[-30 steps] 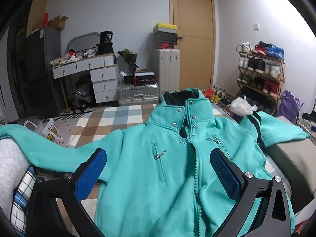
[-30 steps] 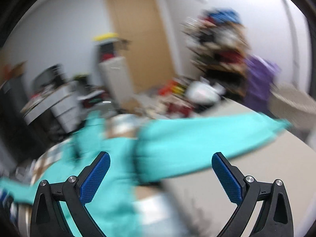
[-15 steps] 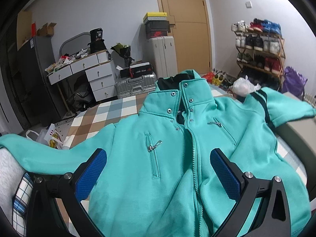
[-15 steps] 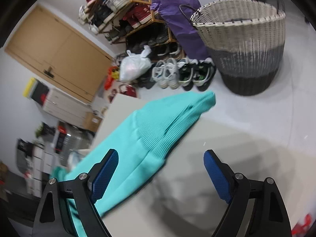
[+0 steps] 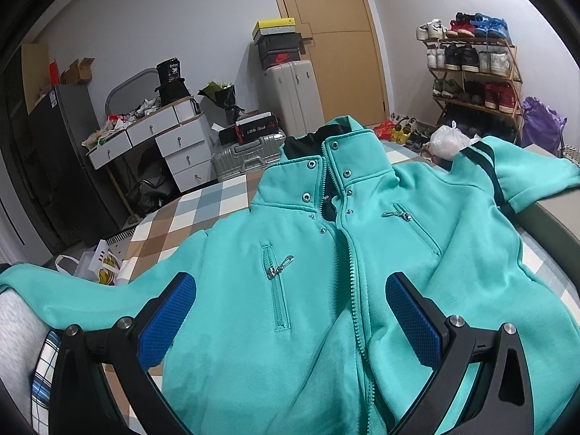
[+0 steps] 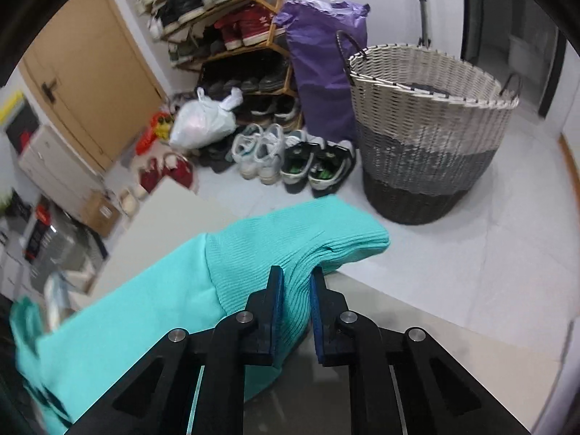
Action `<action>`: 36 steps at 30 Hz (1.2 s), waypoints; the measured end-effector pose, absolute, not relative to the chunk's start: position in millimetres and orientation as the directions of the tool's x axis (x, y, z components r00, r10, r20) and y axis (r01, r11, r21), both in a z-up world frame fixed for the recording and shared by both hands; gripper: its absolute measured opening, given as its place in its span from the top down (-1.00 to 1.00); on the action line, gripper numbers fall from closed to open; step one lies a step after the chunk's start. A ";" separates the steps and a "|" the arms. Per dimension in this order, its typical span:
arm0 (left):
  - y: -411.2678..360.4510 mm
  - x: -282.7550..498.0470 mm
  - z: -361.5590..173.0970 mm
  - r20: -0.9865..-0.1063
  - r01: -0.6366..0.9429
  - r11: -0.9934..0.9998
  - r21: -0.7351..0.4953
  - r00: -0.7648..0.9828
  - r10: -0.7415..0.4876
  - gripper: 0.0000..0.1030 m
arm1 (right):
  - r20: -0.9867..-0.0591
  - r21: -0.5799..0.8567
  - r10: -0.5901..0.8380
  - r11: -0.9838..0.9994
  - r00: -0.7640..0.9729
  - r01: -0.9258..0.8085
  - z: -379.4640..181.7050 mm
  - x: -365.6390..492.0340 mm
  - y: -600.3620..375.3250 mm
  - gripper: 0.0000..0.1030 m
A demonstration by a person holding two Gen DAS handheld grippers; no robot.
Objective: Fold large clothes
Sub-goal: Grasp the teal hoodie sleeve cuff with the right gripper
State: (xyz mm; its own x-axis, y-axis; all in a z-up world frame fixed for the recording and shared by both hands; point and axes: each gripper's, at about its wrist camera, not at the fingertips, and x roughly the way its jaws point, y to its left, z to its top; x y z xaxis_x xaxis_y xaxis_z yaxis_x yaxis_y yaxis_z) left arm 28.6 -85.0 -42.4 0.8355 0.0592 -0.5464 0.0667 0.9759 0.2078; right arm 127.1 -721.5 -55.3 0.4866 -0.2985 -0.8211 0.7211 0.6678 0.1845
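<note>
A teal zip-up jacket (image 5: 326, 282) lies front-up and spread out on a checked bed cover (image 5: 203, 210), collar towards the door. My left gripper (image 5: 290, 311) hovers open over the jacket's chest, nothing between its blue pads. In the right wrist view the jacket's ribbed sleeve cuff (image 6: 301, 243) lies at the grey bed edge. My right gripper (image 6: 294, 290) is closing its jaws, and the blue pads pinch a fold of that cuff.
A woven laundry basket (image 6: 427, 137) stands on the white floor beyond the bed corner, next to a purple bag (image 6: 319, 72), shoes and a shoe rack (image 5: 475, 72). Drawers (image 5: 163, 145), suitcases (image 5: 293, 94) and the door line the far wall.
My right gripper swung down to the sleeve end and its jaws came together on the cuff. The left gripper drifted a little closer over the jacket, still open.
</note>
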 end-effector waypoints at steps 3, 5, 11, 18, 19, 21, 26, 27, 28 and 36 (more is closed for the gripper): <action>-85.9 29.9 -42.1 -0.548 0.066 0.976 0.206 0.834 0.059 -0.98 | -0.761 0.179 -0.354 0.691 0.544 0.700 -35.4 122.7 -719.0 0.78; -86.1 29.8 -42.2 -0.548 0.064 0.977 0.204 0.834 0.059 -0.98 | -0.715 0.141 -0.399 0.722 0.574 0.678 -18.9 125.3 -710.1 0.79; -83.9 29.3 -41.5 -0.526 0.043 0.976 0.216 0.847 0.079 -0.98 | -0.588 0.036 -0.532 0.735 0.609 0.677 35.3 136.5 -682.9 0.79; -60.7 28.1 -28.7 -0.493 -0.020 0.982 0.186 0.863 0.111 -0.98 | -0.461 -0.019 -0.575 0.768 0.676 0.641 97.6 155.6 -637.1 0.80; -52.6 27.8 -24.3 -0.487 -0.033 0.986 0.165 0.866 0.111 -0.98 | -0.456 -0.007 -0.561 0.778 0.690 0.628 102.9 156.3 -630.3 0.80; -40.2 26.4 -19.3 -0.483 -0.053 0.990 0.129 0.869 0.110 -0.98 | -0.438 0.042 -0.478 0.835 0.762 0.548 125.9 159.2 -602.1 0.79; -5.4 19.8 -12.7 -0.486 -0.105 0.993 0.057 0.866 0.119 -0.98 | -0.374 0.103 -0.175 0.968 0.911 0.228 184.5 161.8 -477.7 0.79; 1.8 17.0 -11.2 -0.486 -0.114 0.993 0.040 0.866 0.119 -0.98 | -0.370 0.111 -0.133 0.976 0.919 0.186 189.2 162.0 -460.0 0.79; 11.4 13.1 -9.2 -0.482 -0.127 0.992 0.021 0.868 0.122 -0.98 | -0.363 0.121 -0.079 0.984 0.928 0.131 193.5 163.2 -434.4 0.79; 69.5 -8.0 0.6 -0.429 -0.280 0.960 -0.026 0.870 0.242 -0.98 | -0.415 0.329 0.427 0.894 0.803 -0.305 140.4 196.9 -189.9 0.79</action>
State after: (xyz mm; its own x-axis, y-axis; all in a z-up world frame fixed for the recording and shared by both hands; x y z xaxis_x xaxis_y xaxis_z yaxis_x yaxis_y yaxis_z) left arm -8.0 69.5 0.6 0.8701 0.2421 -0.4293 -0.2798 0.9597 -0.0260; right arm 196.9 -189.9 140.4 0.8035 0.4268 -0.4150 -0.3049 0.8938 0.3290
